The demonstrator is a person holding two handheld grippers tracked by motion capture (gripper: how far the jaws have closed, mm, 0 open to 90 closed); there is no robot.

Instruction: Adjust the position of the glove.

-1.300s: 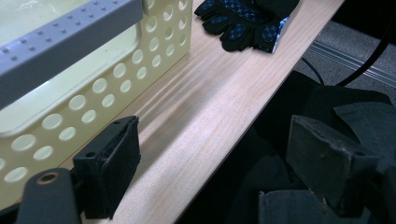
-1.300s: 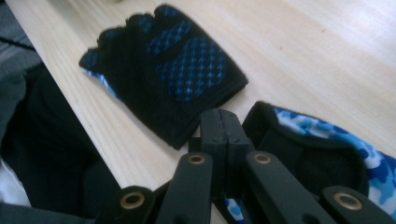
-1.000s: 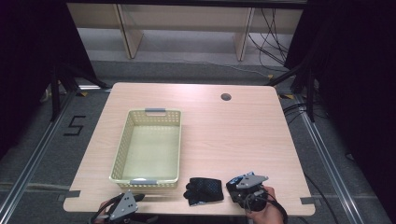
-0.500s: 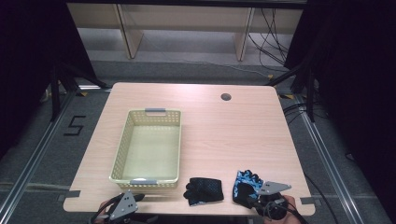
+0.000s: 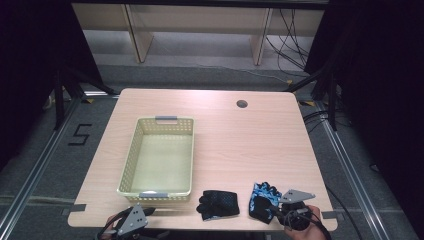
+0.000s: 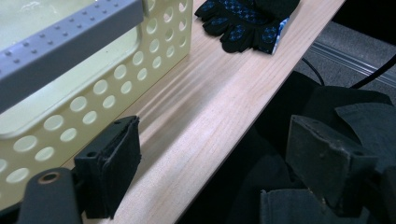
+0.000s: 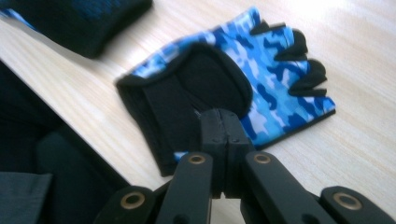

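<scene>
The right hand-held gripper (image 7: 224,122) has its jaws pressed together on the black wrist edge of the blue camouflage fingerless glove (image 7: 261,84); that glove lies flat on the pale wooden desk (image 5: 240,145) near the front edge; just beside it sits a black fingerless glove (image 5: 218,204); the left hand-held gripper (image 6: 215,158) hangs spread over the desk's front edge, close to the pale yellow perforated plastic basket (image 5: 131,160).

Open tabletop (image 5: 240,145) right of basket (image 5: 127,165); gloves (image 5: 218,204) along near edge.
</scene>
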